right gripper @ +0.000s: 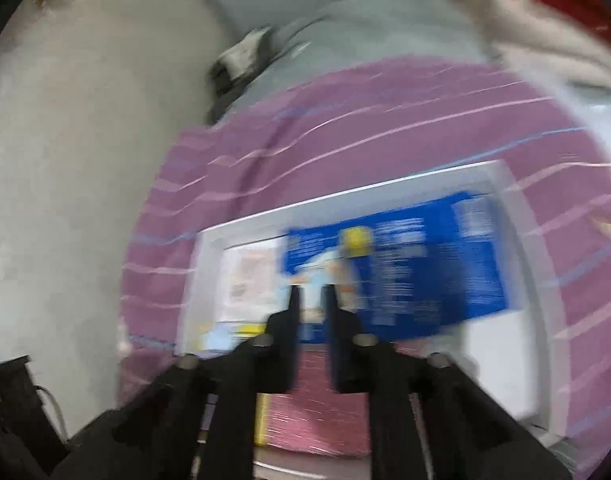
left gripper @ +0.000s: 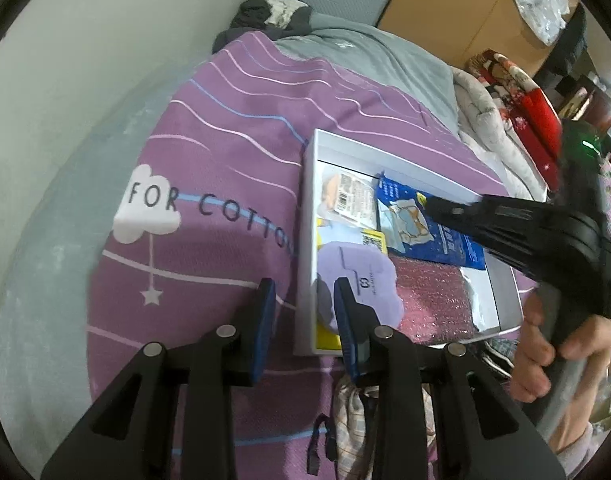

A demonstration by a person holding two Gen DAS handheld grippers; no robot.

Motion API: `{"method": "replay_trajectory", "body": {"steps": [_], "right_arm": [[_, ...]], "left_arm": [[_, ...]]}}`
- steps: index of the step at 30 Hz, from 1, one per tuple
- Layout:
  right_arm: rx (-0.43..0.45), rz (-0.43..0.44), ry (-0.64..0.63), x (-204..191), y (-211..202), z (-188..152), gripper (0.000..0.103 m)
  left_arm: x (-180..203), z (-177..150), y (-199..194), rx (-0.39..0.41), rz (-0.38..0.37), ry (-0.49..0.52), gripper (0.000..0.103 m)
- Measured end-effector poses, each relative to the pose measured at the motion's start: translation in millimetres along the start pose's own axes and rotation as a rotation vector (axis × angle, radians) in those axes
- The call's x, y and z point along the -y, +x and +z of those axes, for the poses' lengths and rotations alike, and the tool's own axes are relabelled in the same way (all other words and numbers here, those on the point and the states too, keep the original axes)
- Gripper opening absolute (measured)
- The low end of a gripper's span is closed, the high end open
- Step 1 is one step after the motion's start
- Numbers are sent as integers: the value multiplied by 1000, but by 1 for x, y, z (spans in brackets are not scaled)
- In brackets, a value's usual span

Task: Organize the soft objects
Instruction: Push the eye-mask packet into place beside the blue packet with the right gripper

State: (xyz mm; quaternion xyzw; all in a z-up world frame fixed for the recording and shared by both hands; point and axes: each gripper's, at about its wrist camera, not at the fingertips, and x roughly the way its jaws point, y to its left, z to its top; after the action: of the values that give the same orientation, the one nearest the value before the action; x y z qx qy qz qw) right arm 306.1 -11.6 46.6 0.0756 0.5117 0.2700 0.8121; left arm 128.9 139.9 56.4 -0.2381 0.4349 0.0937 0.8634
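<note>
A white open box [left gripper: 307,240] lies on a purple striped bed cover [left gripper: 209,128]. In it are a blue packet [left gripper: 421,224], a lilac cloud-shaped soft item [left gripper: 369,276], a pink bubble-wrap pouch [left gripper: 433,300] and a labelled clear packet [left gripper: 345,196]. My left gripper [left gripper: 305,300] is open and empty, straddling the box's near-left wall. My right gripper [right gripper: 311,300] is open with a narrow gap, empty, over the blue packet [right gripper: 417,264] inside the box [right gripper: 201,280]; that view is motion-blurred. It also shows in the left wrist view [left gripper: 437,204].
A grey quilt [left gripper: 369,56] and dark clothes [left gripper: 265,16] lie at the bed's head by the wall. White and red bedding [left gripper: 505,96] lies to the right. A checked drawstring bag [left gripper: 353,416] lies under my left gripper.
</note>
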Motion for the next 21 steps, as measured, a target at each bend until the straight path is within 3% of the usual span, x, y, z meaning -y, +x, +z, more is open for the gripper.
{"method": "replay_trajectory", "body": {"steps": [6,10,16,21], "right_arm": [[-75,7,-72,-30,44,6,3],[-73,-118,-58,-27,64,6,3],[-89,-53,-118,-37,72,5,2],[-94,-50,-192,-42,71,5,2]], "left_arm": [[-9,1,1,-5,-22,-31,32],[-9,0,1,-5,-32,-30,32],[-10,1,0,-7,-35,-30,32],[-9,1,0,-7,-32,-28,32]]}}
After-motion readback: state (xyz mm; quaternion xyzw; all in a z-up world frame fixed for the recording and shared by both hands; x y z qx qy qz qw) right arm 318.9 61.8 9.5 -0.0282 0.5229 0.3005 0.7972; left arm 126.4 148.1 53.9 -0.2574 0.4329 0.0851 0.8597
